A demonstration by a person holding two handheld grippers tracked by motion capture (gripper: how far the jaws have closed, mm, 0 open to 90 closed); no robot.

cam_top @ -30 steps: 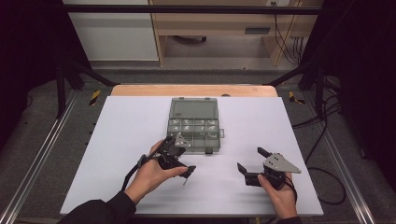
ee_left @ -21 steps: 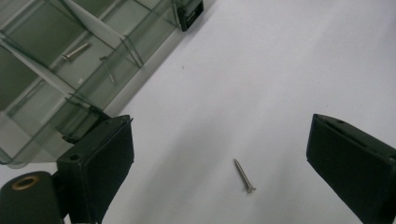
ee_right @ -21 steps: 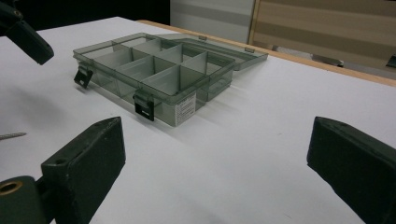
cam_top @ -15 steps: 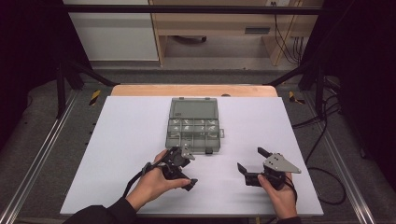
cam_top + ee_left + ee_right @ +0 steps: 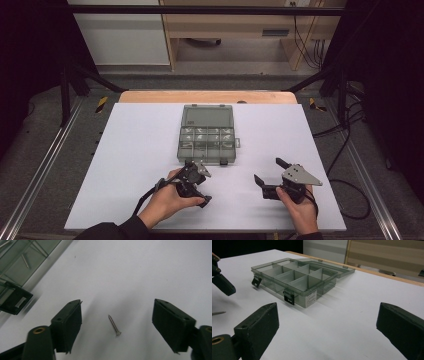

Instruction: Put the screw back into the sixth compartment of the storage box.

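White worktop (image 5: 125,165) below, and the left gripper view picks out a small screw (image 5: 114,325) lying between the left gripper (image 5: 117,325) jaws, just closing in, not touching. Right gripper (image 5: 327,335) jaws spread, empty, facing the open organiser box (image 5: 294,280).

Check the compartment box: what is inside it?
The compartment box lies open. The left gripper view shows loose screws in its compartments near the front latch. The smoky walls blur the other cells, so their contents cannot be told.
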